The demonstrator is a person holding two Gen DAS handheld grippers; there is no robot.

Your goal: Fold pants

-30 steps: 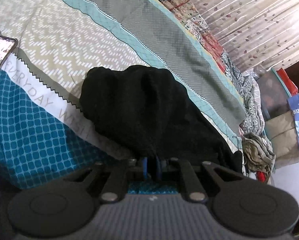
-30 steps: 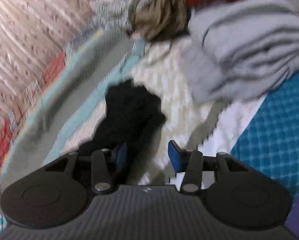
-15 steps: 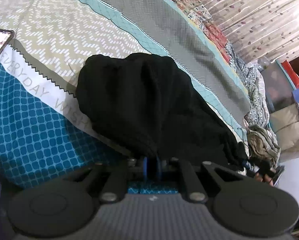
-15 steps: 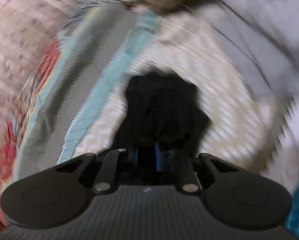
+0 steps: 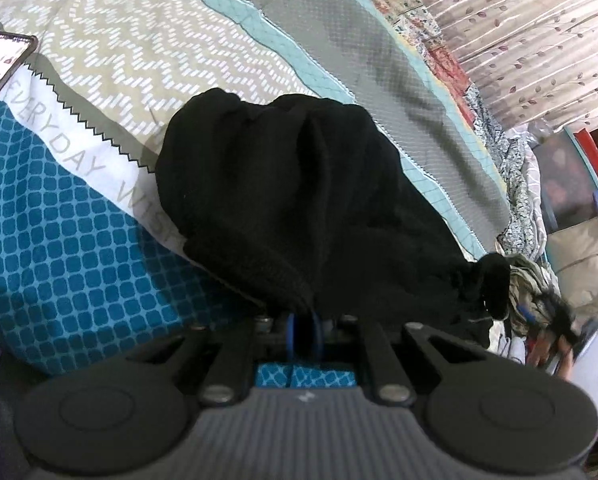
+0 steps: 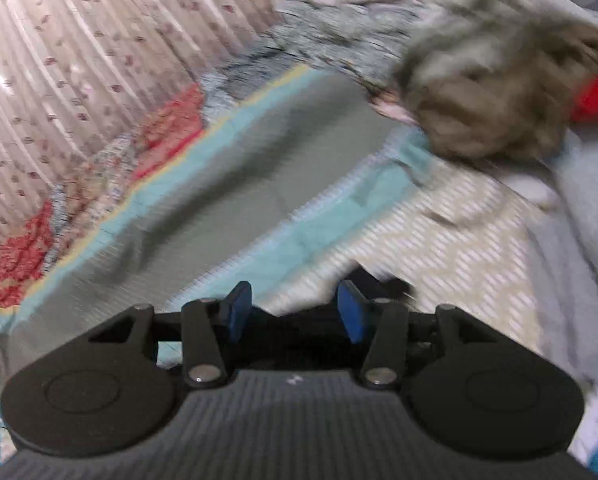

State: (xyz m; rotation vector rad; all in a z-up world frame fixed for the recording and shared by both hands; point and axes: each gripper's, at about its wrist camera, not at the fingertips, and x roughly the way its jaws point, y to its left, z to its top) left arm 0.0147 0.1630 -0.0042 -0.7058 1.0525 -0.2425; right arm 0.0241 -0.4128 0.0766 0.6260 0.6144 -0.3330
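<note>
1. The left gripper [image 5: 303, 330] is clamping its two blue pads together on the near edge of the black pants [image 5: 299, 208], with the cloth pinched between them.
2. The black pants are lying in one bunched mound on the bedspread [image 5: 111, 48], spreading away from the left gripper across the zigzag-patterned band toward the grey band.
3. The right gripper [image 6: 295, 312] is standing about half open; its jaws have just been opening, and nothing is sitting between its two blue pads [image 6: 237, 310].
4. In the right wrist view, only a small dark corner of the pants is showing just beyond the right-hand pad; whether pad and cloth are touching cannot be told through the blur.
5. One phone [image 5: 3, 62] with a lit screen is lying on the bedspread, well apart from the pants, at the left edge of the left wrist view.
6. One crumpled olive-brown garment [image 6: 495, 100] is sitting beyond the pants, near the bedspread's far end, with one red cloth [image 6: 597, 98] beside it.
7. One leaf-patterned curtain [image 5: 531, 28] is hanging behind the bedspread.
</note>
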